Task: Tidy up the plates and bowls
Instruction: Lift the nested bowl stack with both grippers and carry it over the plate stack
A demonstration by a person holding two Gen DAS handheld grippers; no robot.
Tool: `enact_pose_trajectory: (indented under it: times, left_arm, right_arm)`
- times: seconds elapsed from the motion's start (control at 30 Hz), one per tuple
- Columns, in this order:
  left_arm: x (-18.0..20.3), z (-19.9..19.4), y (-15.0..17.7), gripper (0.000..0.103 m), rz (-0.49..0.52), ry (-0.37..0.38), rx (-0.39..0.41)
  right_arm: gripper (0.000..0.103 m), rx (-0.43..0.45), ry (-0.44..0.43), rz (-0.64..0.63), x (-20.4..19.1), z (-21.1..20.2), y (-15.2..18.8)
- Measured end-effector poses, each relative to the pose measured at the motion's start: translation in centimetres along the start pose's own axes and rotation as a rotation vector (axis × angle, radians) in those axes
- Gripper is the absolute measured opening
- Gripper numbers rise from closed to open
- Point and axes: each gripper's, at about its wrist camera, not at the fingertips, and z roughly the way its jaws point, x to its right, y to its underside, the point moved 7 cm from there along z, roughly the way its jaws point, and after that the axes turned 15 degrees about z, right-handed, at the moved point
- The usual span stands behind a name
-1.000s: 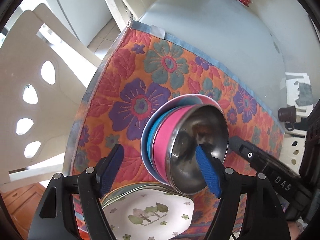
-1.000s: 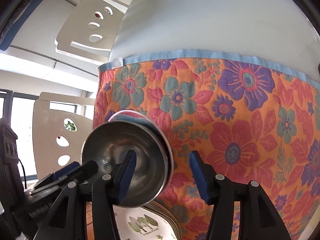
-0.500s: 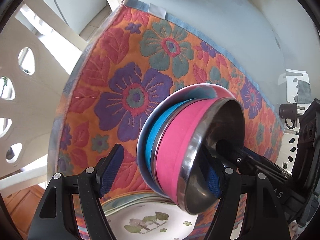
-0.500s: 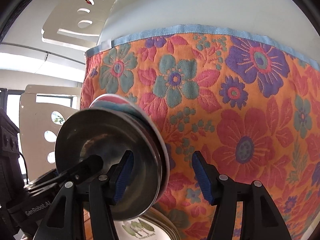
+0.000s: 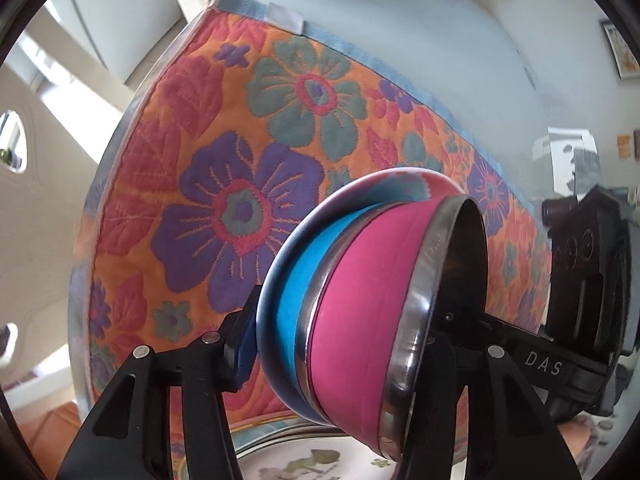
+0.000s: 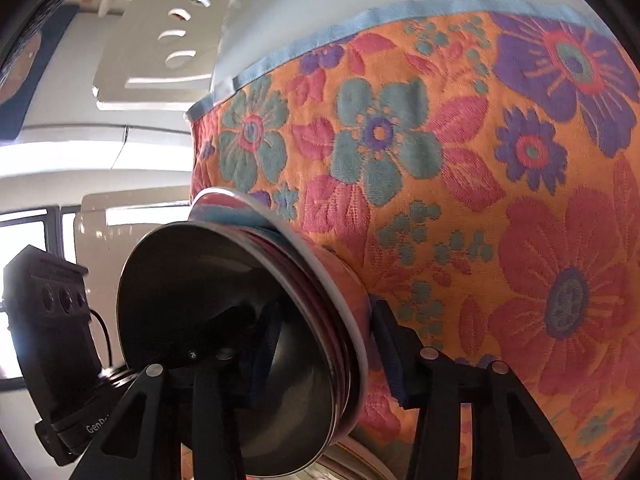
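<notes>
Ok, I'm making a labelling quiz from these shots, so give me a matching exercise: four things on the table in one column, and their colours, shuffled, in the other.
Things:
1. top bowl of the stack
2. second bowl, just under it
3. plate at the near edge
4. cloth under everything

Colours:
A. blue outer wall
B. orange with big flowers
C. pink outer wall, steel inside
D. white with a green tree print

Pairs: 1-C, 2-A, 3-D, 4-B
</notes>
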Motion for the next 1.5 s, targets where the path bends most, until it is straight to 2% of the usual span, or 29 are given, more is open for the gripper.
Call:
enact_pose_trajectory:
  times: [0.17, 0.37, 0.63, 0.77, 0.9, 1.13, 1.27, 1.5]
  left_arm:
    - [0.7, -0.6, -0.5, 0.048, 0.022, -0.005, 0.007]
    - [1.6, -2.4, -1.1, 0.046, 0.061, -0.013, 0.017]
    - [2.7, -4.6, -1.0, 0.046, 0.112, 0.011, 0.014]
    - [3.7, -5.8, -0.3, 0.046, 0.164, 0.0, 0.015]
    - [4.4, -7.0, 1.1, 0.046, 0.182, 0.0, 0.025]
    - [4.7, -9.4, 4.6, 0.046, 0.132, -0.019, 0.073]
    - [5.2, -10.5, 7.4, 0.046, 0.131, -0.042, 0.083]
    - [5.5, -10.9, 12.3, 0.047, 0.14, -0.109, 0.075]
  right_arm:
    - [0.045, 0.03, 0.037, -0.018, -0.7, -1.0, -0.3]
    - [0.045, 0.056, 0.03, 0.017, -0.9, -2.8, -0.2]
    - [0.045, 0.109, 0.005, 0.072, -1.4, -5.8, 1.6]
    - [0.045, 0.14, -0.016, 0.113, -1.2, -7.1, 3.4]
    - [0.045, 0.156, -0.029, 0.132, -1.1, -8.0, 5.3]
    - [0.045, 0.173, -0.044, 0.102, -1.7, -9.5, 9.2]
    - [0.045, 0.174, -0.085, 0.101, -1.1, -10.1, 12.1]
    - [0.045, 0.143, -0.099, 0.112, 0.7, -9.0, 16.9]
